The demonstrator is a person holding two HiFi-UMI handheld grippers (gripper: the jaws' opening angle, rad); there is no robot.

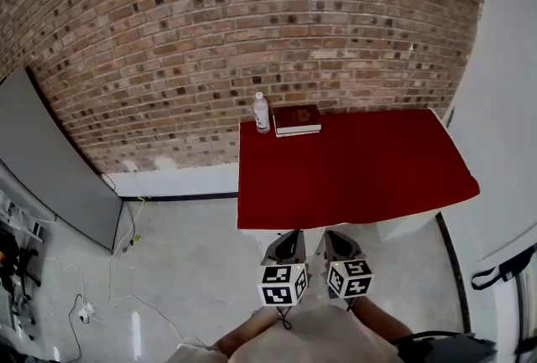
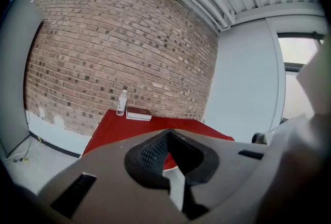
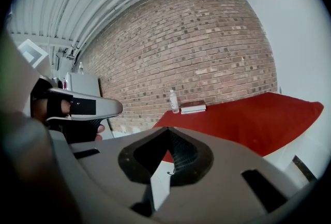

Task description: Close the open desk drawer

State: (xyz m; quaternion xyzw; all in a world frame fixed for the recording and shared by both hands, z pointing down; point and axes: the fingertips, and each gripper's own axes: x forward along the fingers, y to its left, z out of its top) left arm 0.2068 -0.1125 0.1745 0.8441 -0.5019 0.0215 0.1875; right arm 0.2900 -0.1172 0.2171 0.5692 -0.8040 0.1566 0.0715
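Drawer: cannot be told apart in any view; the desk side where it would sit lies under the cloth's near hem, just below centre of the head view
Desk (image 1: 404,224): centre to right of the head view, back edge against the wall; only pale strips show below the hem
Red cloth (image 1: 352,168): covers the whole desk top and hangs over the near edge
Bottle (image 1: 261,112): upright at the cloth's far left corner, by the wall
Book (image 1: 297,119): dark red, lying flat just right of the bottle, close beside it
Left gripper (image 1: 289,237): bottom centre of the head view, short of the desk's near edge and clear of it; in its own view (image 2: 168,132) the jaws meet tip to tip, holding nothing
Right gripper (image 1: 336,239): just beside the left one, likewise clear of the desk; in its own view (image 3: 166,130) the jaws are closed tip to tip, holding nothing
Marker cubes (image 1: 282,284): one on each gripper, side by side at bottom centre
Brick wall (image 1: 252,18): fills the upper frame behind the desk
Grey panel (image 1: 50,160): leaning at left of frame
Floor (image 1: 185,261): pale grey, with loose cables (image 1: 117,265) at lower left
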